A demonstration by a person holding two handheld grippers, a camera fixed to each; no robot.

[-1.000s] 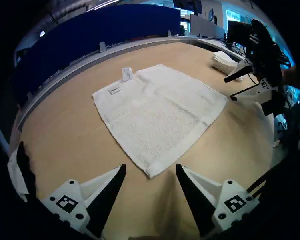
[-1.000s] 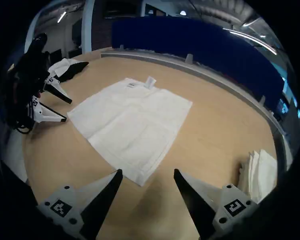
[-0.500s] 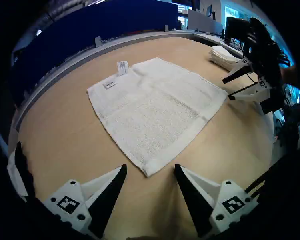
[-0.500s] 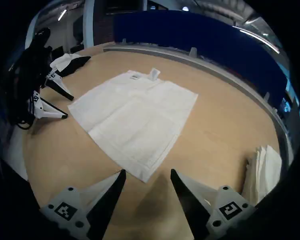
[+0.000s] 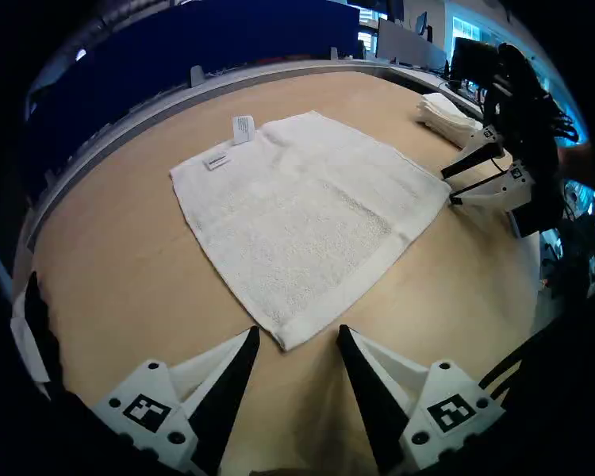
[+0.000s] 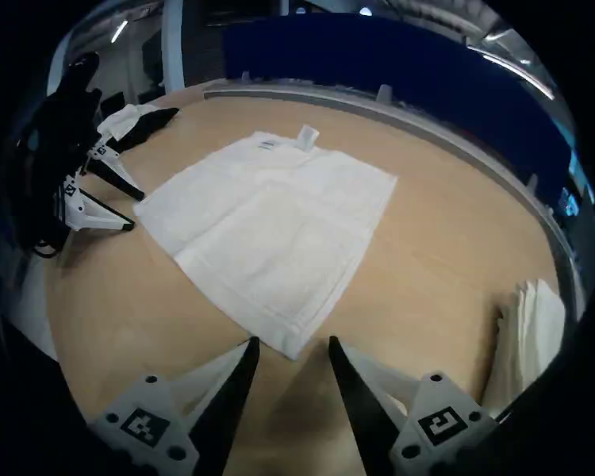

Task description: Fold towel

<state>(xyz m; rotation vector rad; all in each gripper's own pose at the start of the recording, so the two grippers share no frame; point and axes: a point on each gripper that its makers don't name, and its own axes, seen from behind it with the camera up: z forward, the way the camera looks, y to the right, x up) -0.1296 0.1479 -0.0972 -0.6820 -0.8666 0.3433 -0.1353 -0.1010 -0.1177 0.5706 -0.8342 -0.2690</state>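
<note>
**Closing on two corners**

Jaws have narrowed and crept forward. The left gripper [image 5: 297, 328], lower centre, straddles a corner of the towel [image 5: 297, 206], part open and holding nothing. Soft, light terry lies flat mid-frame on the table [image 5: 115, 262] — pinch the hemmed corner. Right gripper [image 6: 293, 339], lower centre — likewise part open, empty, held low.

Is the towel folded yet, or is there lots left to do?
Nothing is folded yet: the towel lies flat and spread out on the table. In hand: the left tongs and the right tongs each sit open at a towel corner, not gripping. Left: pinch the corners and do all the folding.
</note>
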